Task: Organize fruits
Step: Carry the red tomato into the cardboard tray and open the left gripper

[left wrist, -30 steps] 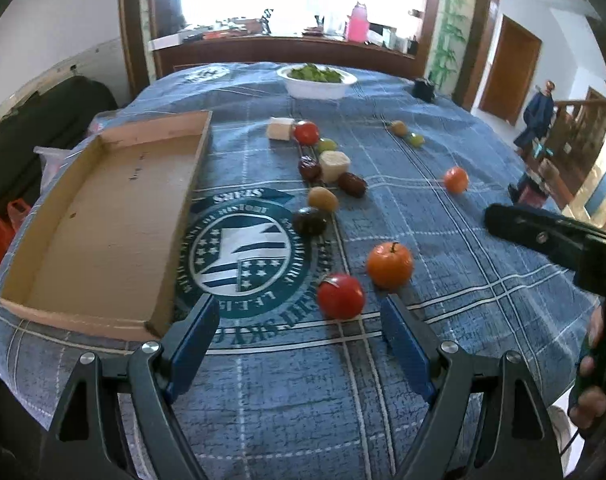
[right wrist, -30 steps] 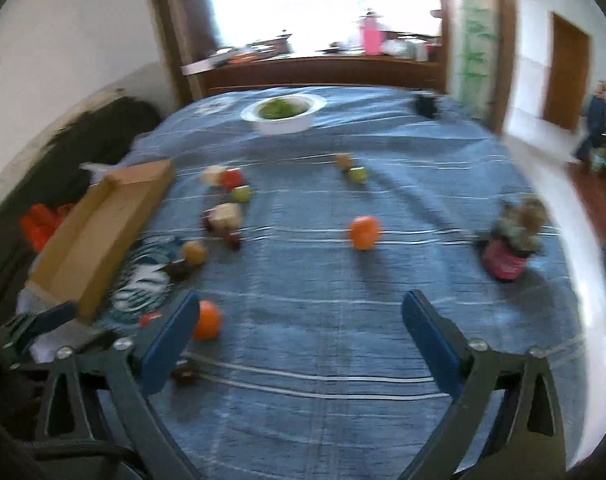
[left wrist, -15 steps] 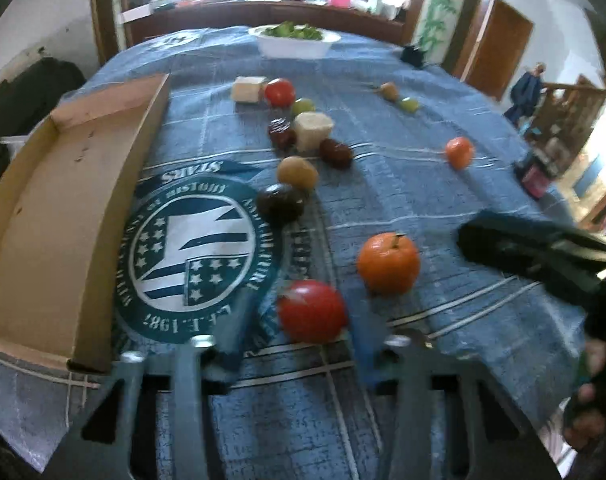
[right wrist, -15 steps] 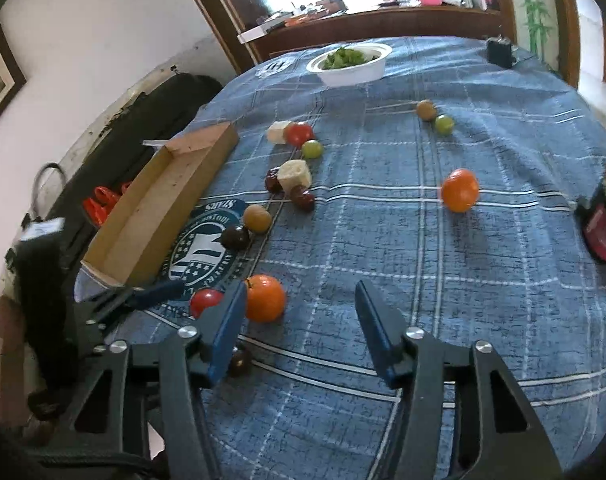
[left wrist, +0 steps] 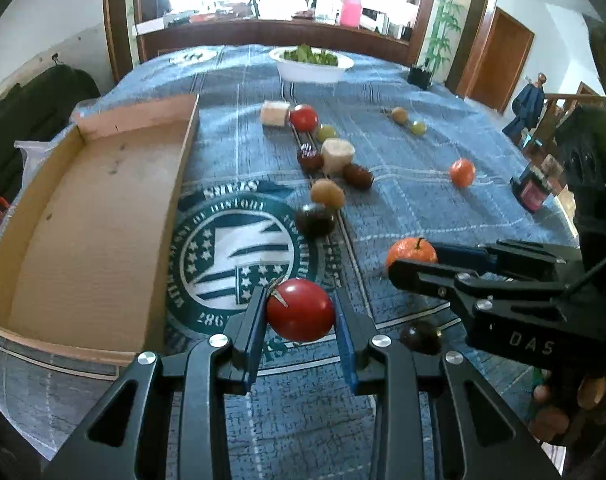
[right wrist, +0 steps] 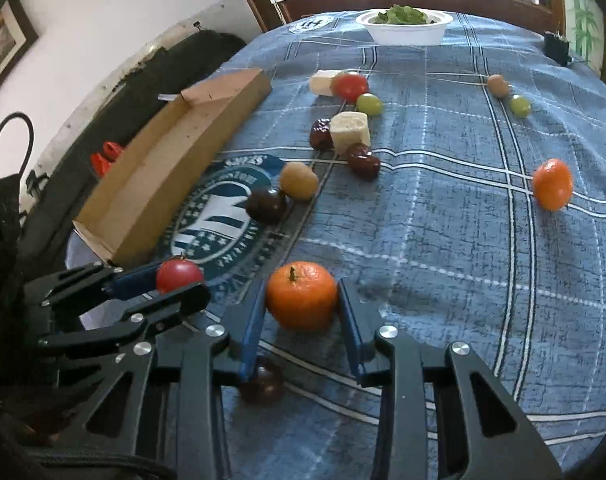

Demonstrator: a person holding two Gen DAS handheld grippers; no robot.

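Observation:
My left gripper (left wrist: 299, 300) is shut on a red tomato (left wrist: 300, 310), its blue pads pressing both sides just above the blue checked cloth. In the right wrist view that left gripper (right wrist: 159, 288) and tomato (right wrist: 179, 275) appear at lower left. My right gripper (right wrist: 302, 292) straddles an orange mandarin (right wrist: 302, 295) that rests on the cloth. Its jaws are closing and both pads touch the fruit. The left wrist view shows the right gripper (left wrist: 415, 260) around the mandarin (left wrist: 409, 250). An open cardboard tray (left wrist: 83, 216) lies to the left.
Loose fruit runs up the middle: a dark plum (left wrist: 315, 220), a tan fruit (left wrist: 327, 194), dates, pale cubes, another tomato (left wrist: 303, 118) and grapes. A second mandarin (left wrist: 462, 172) sits to the right. A small dark fruit (left wrist: 421, 336) lies under the grippers. A white bowl (left wrist: 311, 76) stands far back.
Both grippers went from wide open to narrow. The left one advanced and closed on the red tomato. The right one dropped toward the cloth and closed around the near mandarin.

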